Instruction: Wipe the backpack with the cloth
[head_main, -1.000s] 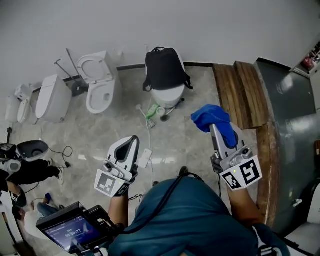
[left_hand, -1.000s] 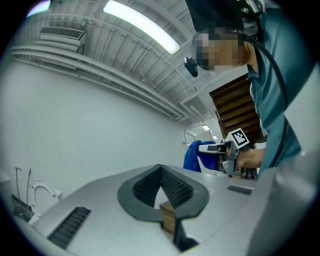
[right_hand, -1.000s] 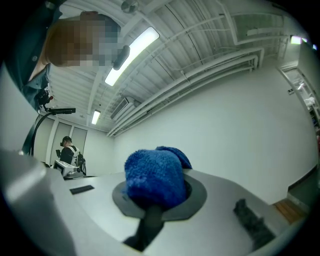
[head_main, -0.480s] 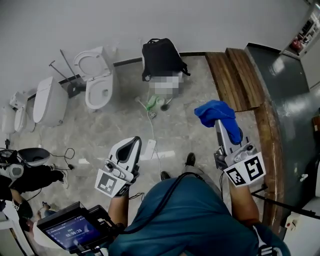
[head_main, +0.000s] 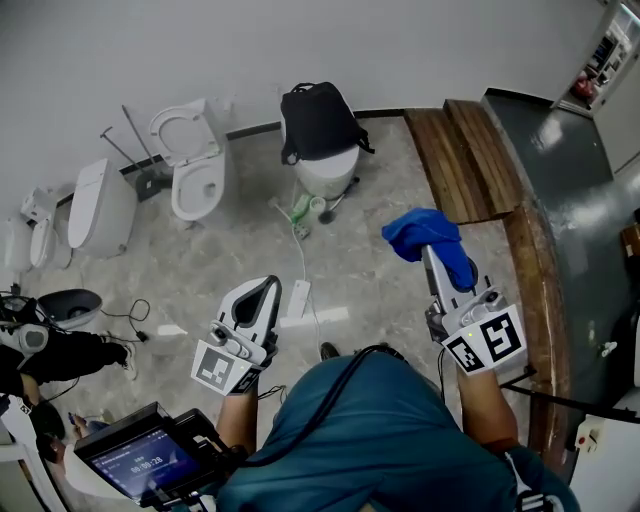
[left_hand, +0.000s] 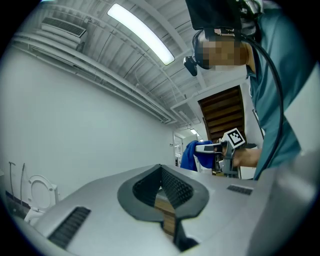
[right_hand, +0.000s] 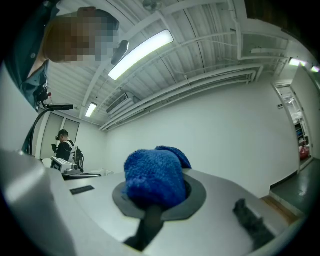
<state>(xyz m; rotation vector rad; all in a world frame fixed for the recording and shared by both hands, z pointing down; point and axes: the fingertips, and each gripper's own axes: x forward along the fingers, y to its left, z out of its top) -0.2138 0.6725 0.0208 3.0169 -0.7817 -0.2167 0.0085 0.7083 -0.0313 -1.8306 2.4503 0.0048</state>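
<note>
A black backpack (head_main: 318, 122) rests on top of a white toilet (head_main: 326, 176) against the far wall in the head view. My right gripper (head_main: 432, 250) is held above the floor, well short of the backpack, shut on a blue cloth (head_main: 424, 236). That fluffy cloth (right_hand: 152, 177) bulges out of the right gripper (right_hand: 156, 200) in the right gripper view. My left gripper (head_main: 268, 285) hovers lower left, jaws together and nothing between them. In the left gripper view the left gripper (left_hand: 163, 184) is bare, and the blue cloth (left_hand: 190, 156) shows beyond it.
Two more white toilets (head_main: 195, 165) (head_main: 98, 208) stand at the left wall. A power strip (head_main: 298, 297) and its cable lie on the marble floor. Green bottles (head_main: 303, 208) sit by the backpack's toilet. Wooden planks (head_main: 462, 160) and a dark grey platform (head_main: 570, 200) lie right.
Both grippers keep their grip and pose. The head view has shifted, so the backpack sits slightly higher and further left in the picture, and the right gripper with the cloth has shifted a little.
</note>
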